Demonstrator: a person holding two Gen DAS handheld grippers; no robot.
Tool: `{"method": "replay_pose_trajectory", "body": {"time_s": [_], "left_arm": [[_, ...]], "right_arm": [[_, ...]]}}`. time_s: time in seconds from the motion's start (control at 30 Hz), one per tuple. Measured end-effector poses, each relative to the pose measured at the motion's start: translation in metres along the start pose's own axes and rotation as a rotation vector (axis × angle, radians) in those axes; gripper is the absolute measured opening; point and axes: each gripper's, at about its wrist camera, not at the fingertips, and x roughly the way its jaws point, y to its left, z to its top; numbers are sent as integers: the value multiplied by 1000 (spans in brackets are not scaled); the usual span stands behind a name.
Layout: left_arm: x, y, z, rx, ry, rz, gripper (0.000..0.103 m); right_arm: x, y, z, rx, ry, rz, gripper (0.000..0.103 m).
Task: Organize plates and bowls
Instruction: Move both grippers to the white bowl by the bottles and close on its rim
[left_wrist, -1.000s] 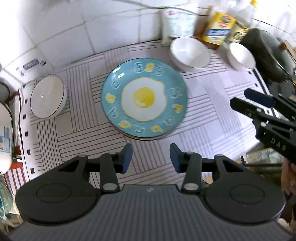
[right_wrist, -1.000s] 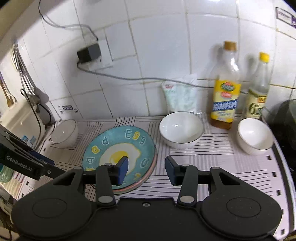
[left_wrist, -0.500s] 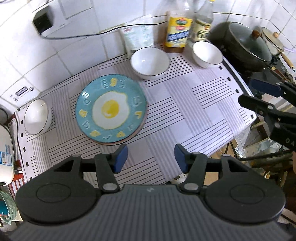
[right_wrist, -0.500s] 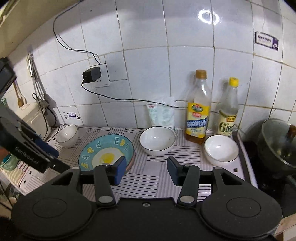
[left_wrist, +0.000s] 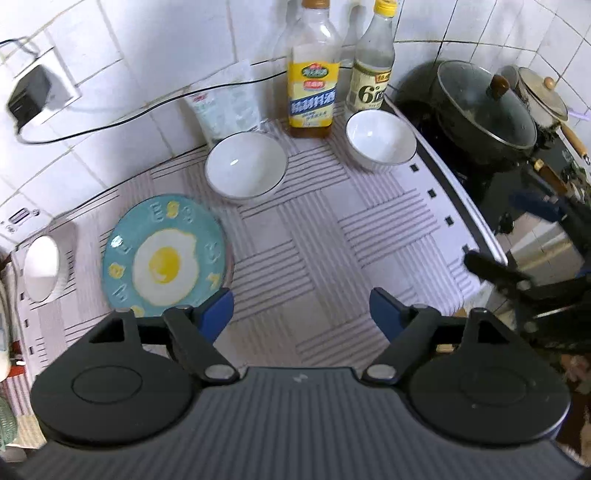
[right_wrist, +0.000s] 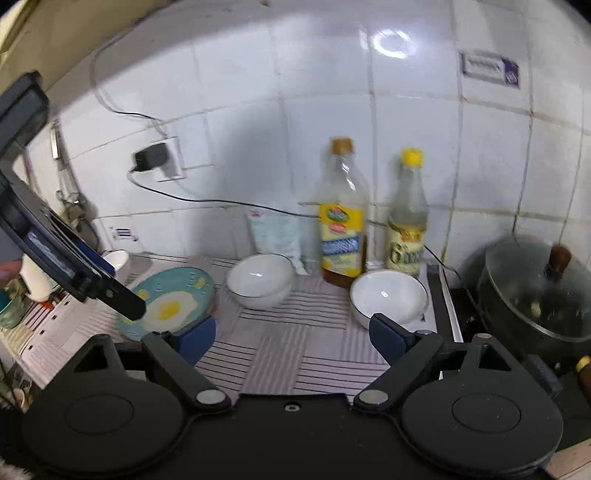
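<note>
Egg plate lies flat at the mat's left, three bowls upright, mouths up — bare mat between plate and right edge by the pot — left gripper and right gripper both opening, nothing between jaws.

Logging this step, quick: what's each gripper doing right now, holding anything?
Left gripper: jaws opening, nothing between them.
Right gripper: jaws opening, nothing between them.
</note>
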Motion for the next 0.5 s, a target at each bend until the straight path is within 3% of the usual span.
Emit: {"method": "replay_pose_trajectory", "body": {"time_s": [0.23, 0.5], "left_arm": [[48, -25, 31, -50, -47, -69, 81], [120, -42, 68, -125, -89, -109, 81]], "right_arm": [[58, -37, -29, 7, 4, -35, 93], [131, -51, -47, -5, 22, -107, 93]]}}
